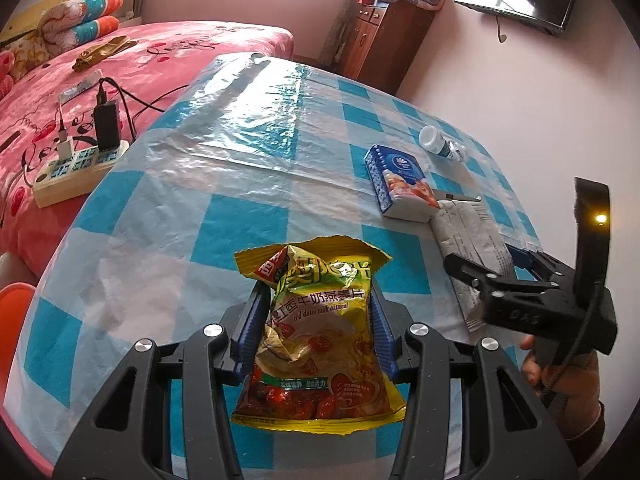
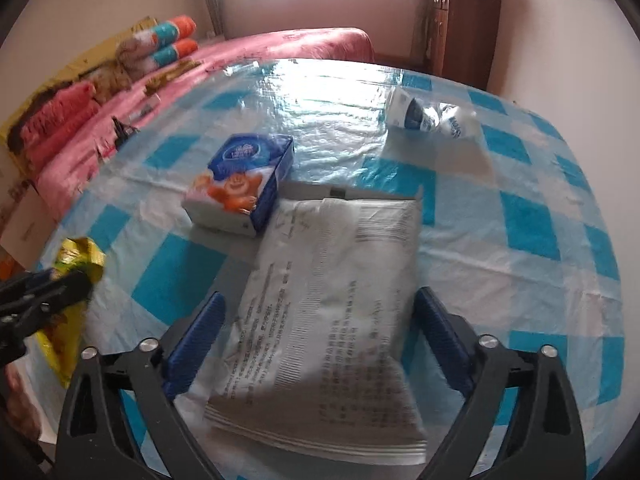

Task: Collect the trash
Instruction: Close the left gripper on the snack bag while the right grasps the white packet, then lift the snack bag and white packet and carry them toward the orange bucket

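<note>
Currently, step: pickup. Left gripper clenched on yellow oatmeal packet, near table edge. Right gripper released, jaws wide astride white wrapper; the wrapper lies flat. Next: close on wrapper, lift.

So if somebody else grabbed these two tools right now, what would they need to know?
Left hand-held gripper: shut on the yellow oatmeal packet, held over the table.
Right hand-held gripper: open, its jaws either side of the white pouch, which lies on the checked tablecloth; not gripped.
Also on the table: a tissue pack and a small bottle lying on its side.
Done: one piece picked up. Left: grip the pouch, gather any remaining trash. No bin is visible.
</note>
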